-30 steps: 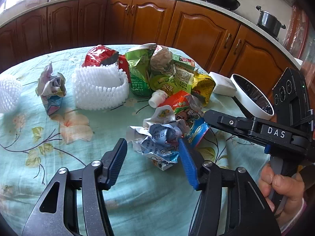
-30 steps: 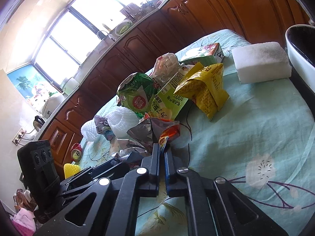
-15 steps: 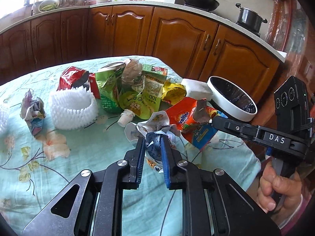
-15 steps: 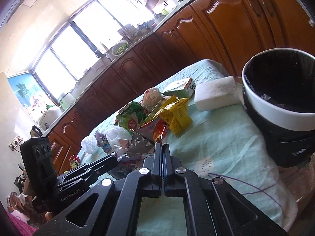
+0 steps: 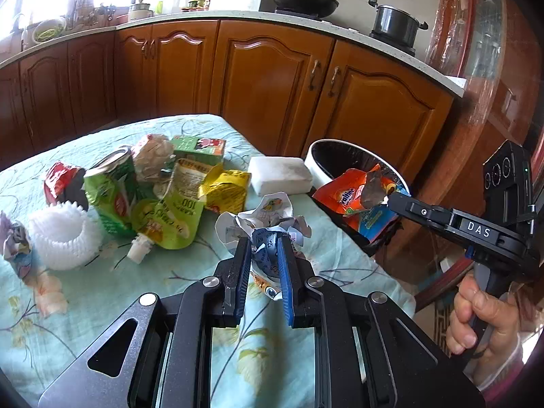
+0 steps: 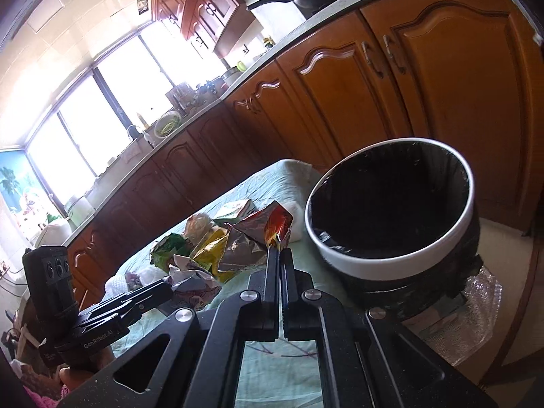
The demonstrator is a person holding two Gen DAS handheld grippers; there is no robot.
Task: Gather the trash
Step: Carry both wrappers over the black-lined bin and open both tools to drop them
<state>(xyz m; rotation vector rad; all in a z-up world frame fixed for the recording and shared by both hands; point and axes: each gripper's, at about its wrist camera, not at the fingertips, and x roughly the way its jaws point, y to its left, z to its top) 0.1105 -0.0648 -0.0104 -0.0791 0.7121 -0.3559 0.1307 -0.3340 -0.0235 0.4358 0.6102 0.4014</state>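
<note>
Blue-padded left gripper at lower centre of the left wrist view, jaws having just closed, pinched on a crumpled white-and-blue paper wad raised just above the floral tablecloth. Right gripper, low centre in its own view, pressed tight on an orange-and-foil snack wrapper; same wrapper seen at right of the left wrist view, hanging over the rim of a white-rimmed, black-lined bin beside the table edge. Held by a person's hand at lower right of that view. Further left, still on the cloth: yellow packet, green pouch, green carton, white foam net, white sponge. Behind, brown wooden cabinets.
</note>
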